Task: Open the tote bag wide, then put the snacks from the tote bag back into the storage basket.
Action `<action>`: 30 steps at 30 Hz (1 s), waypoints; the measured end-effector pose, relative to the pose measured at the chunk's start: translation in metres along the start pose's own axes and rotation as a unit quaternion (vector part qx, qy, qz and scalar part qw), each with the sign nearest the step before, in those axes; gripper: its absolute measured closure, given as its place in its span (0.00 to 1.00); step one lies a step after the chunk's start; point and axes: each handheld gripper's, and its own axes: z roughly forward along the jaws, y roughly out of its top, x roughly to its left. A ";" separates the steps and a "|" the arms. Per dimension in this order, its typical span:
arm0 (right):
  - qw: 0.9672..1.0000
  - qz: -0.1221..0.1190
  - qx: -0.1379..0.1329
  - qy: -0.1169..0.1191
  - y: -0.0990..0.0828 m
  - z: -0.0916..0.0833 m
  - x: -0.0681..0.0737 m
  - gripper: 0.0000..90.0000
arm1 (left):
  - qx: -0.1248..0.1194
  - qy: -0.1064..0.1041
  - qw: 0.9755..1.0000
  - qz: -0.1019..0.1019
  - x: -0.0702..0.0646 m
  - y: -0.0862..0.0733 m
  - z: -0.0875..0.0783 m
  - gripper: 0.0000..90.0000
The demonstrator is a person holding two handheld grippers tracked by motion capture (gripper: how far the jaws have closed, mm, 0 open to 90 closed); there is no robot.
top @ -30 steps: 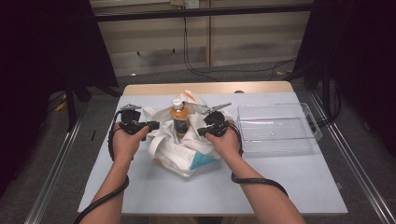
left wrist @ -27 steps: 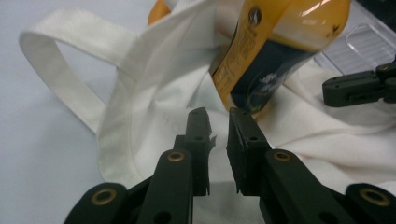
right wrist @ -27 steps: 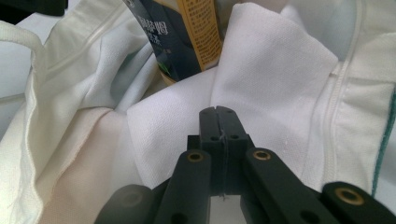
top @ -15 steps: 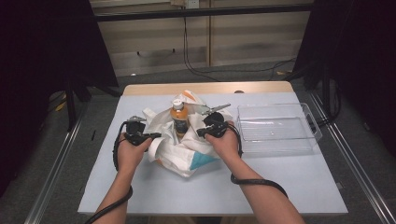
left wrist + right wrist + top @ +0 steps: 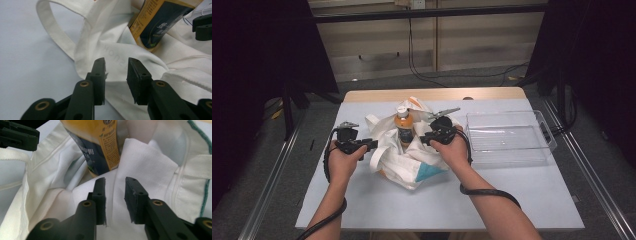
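Both claws have just been opening. Left claw (image 5: 115, 72) and right claw (image 5: 114, 191) gape over loose white tote bag (image 5: 404, 162) cloth mid-desk (image 5: 362, 200), gripping nothing. Orange bottle (image 5: 403, 127) stands upright inside the bag; clear tray (image 5: 509, 137) beyond, right.
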 end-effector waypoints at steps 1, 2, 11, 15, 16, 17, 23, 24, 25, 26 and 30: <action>1.000 0.002 -0.001 0.000 0.000 0.000 0.000 0.74 | -0.001 -0.001 1.000 -0.001 0.001 -0.001 -0.001 0.73; 1.000 0.003 -0.001 0.000 0.001 0.000 0.000 0.72 | -0.002 0.002 1.000 0.000 0.002 -0.001 -0.003 0.71; 1.000 0.008 -0.005 -0.003 0.003 0.000 0.002 0.50 | -0.019 0.022 1.000 -0.010 0.004 -0.005 -0.013 0.53; 1.000 0.013 -0.006 0.001 0.004 -0.002 0.002 0.44 | -0.024 0.026 0.999 -0.014 0.005 -0.007 -0.015 0.47; 1.000 0.012 -0.007 0.003 0.005 -0.002 0.001 0.43 | -0.023 0.027 0.999 -0.012 0.005 -0.008 -0.015 0.45; 1.000 0.013 -0.008 0.003 0.005 -0.002 0.001 0.43 | -0.025 0.026 0.999 -0.016 0.005 -0.008 -0.015 0.42; 1.000 0.011 -0.007 0.002 0.005 -0.002 -0.001 0.40 | -0.024 0.034 0.999 -0.013 0.003 -0.012 -0.017 0.32; 1.000 0.013 -0.007 0.000 0.006 -0.003 0.000 0.40 | -0.022 0.037 0.999 -0.011 0.004 -0.012 -0.018 0.30; 1.000 0.014 -0.009 0.002 0.006 -0.003 -0.001 0.40 | -0.026 0.041 0.999 -0.013 0.004 -0.012 -0.019 0.29; 1.000 0.012 -0.010 0.002 0.007 -0.002 -0.001 0.39 | -0.029 0.044 0.998 -0.017 0.004 -0.013 -0.020 0.28; 1.000 0.010 -0.009 0.004 0.009 -0.001 0.001 0.36 | -0.025 0.045 0.998 -0.020 0.006 -0.011 -0.023 0.24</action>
